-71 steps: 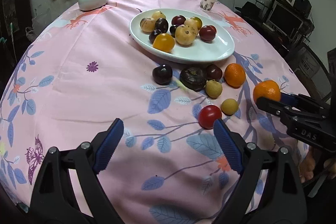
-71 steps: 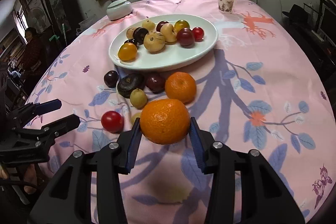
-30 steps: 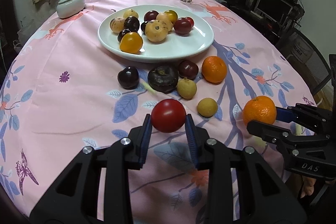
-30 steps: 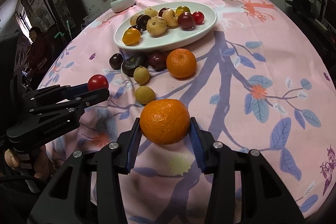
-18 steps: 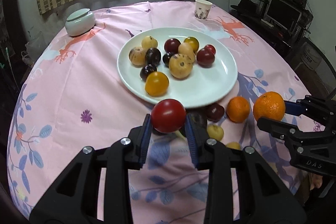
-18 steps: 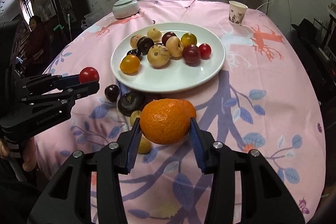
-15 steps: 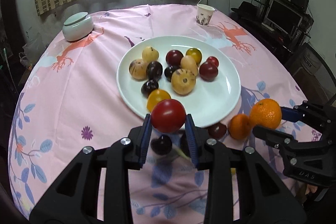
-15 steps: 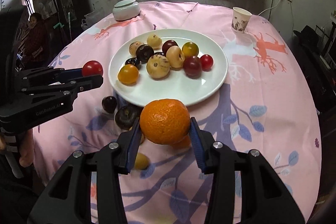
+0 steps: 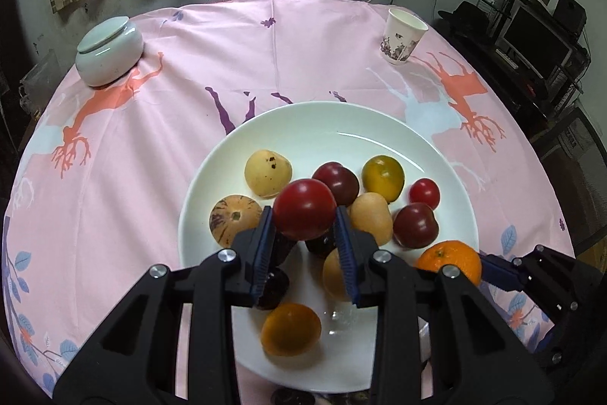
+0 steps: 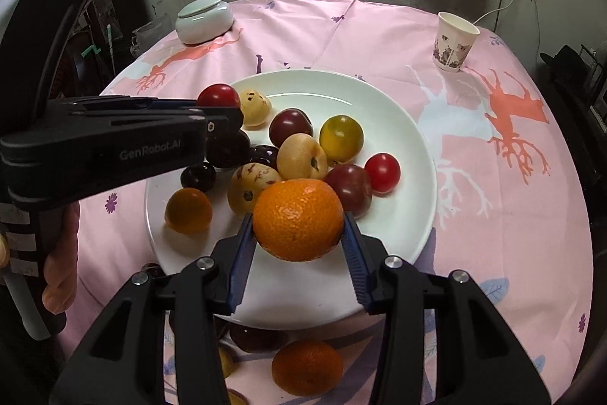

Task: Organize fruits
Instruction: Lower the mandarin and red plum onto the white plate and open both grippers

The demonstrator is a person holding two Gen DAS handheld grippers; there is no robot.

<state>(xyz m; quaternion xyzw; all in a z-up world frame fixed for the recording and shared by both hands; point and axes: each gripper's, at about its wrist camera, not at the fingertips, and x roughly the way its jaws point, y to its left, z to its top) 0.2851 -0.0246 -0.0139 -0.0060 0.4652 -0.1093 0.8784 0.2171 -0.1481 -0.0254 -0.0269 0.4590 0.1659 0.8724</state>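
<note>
Left tongs (image 9: 304,237) pinch tomato (image 9: 304,208) — right tongs (image 10: 297,251) pinch orange (image 10: 297,219).

Tablecloth (image 9: 303,37) was pink w/ orange deer & blue leaves; plate (image 9: 322,135) white; cup (image 9: 403,36) white w/ dark print, maybe floral

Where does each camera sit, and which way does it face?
Left wrist: on the left gripper, looking forward and down at the plate; its fingers clamp a tomato.
Right wrist: on the right gripper, facing the same plate; it clamps an orange, and a hand shows at left.
Shared: plate, cup, lidded bowl, and each view shows the other gripper.
</note>
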